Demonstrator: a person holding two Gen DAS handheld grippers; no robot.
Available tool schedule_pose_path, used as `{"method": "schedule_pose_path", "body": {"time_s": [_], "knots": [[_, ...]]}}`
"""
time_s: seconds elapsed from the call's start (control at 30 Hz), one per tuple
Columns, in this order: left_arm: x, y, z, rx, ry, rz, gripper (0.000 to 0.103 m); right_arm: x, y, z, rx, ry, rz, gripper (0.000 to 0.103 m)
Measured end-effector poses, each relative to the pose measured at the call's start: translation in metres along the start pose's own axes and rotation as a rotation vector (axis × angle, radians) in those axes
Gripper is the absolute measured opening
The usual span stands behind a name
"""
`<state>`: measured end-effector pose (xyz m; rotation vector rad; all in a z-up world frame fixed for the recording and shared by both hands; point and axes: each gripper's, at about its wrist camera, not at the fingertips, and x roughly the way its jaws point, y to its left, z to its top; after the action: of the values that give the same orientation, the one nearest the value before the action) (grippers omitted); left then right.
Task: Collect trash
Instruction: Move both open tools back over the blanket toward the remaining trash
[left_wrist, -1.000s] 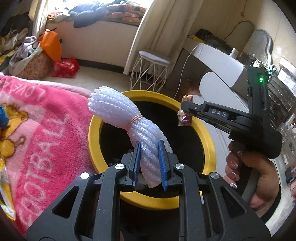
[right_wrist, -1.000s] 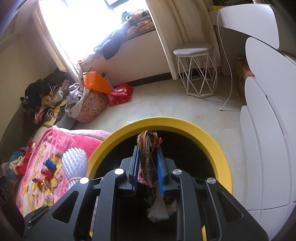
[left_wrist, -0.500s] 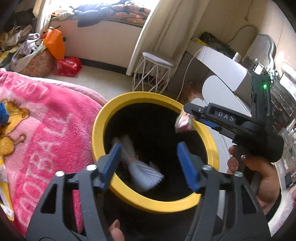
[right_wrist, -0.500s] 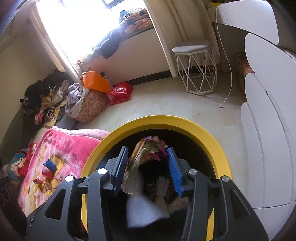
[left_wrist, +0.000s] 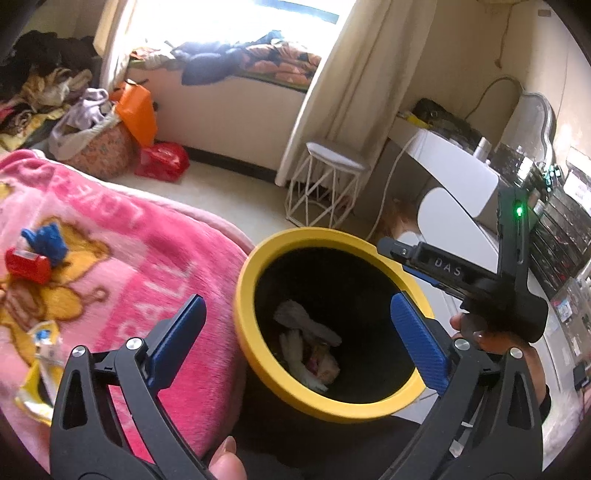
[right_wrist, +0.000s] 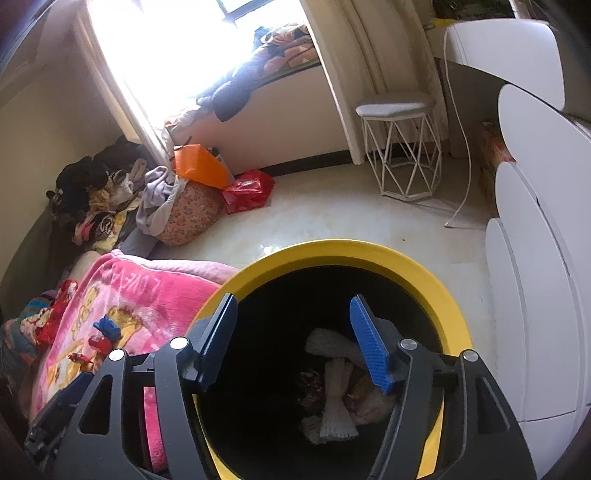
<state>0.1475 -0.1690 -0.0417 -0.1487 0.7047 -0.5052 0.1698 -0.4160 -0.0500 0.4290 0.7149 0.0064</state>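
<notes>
Both your grippers hang over the yellow-rimmed bin (left_wrist: 255, 354) with jaws spread wide and empty — left gripper (left_wrist: 295, 332), right gripper (right_wrist: 295, 339). The foam wrap (right_wrist: 338, 406) and wrappers lie at the bin's bottom. I'd judge the next move is toward the pink blanket (left_wrist: 110, 258) — the yellow wrapper (left_wrist: 38, 369) waits there.

Pink printed blanket (left_wrist: 122, 266) on a bed, white wire-frame stool (right_wrist: 400, 147) on pale floor beside a cream curtain (left_wrist: 354, 85), orange bag (right_wrist: 197, 166) and red bag (right_wrist: 247, 190) near a clothes-filled floral basket (right_wrist: 188, 214), bedding heaped on the window ledge (left_wrist: 258, 55), white cabinets (right_wrist: 546, 258)
</notes>
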Motion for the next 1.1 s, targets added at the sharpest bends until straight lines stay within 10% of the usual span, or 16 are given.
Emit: {"method": "schedule_pose_path", "body": {"time_s": [1.1], "knots": [[-0.082, 0.096, 0.016, -0.122, -0.185, 0.227, 0.092, -0.013, 0.106, -0.018, -0.238, -0.014, 0.164, 0.066]]}}
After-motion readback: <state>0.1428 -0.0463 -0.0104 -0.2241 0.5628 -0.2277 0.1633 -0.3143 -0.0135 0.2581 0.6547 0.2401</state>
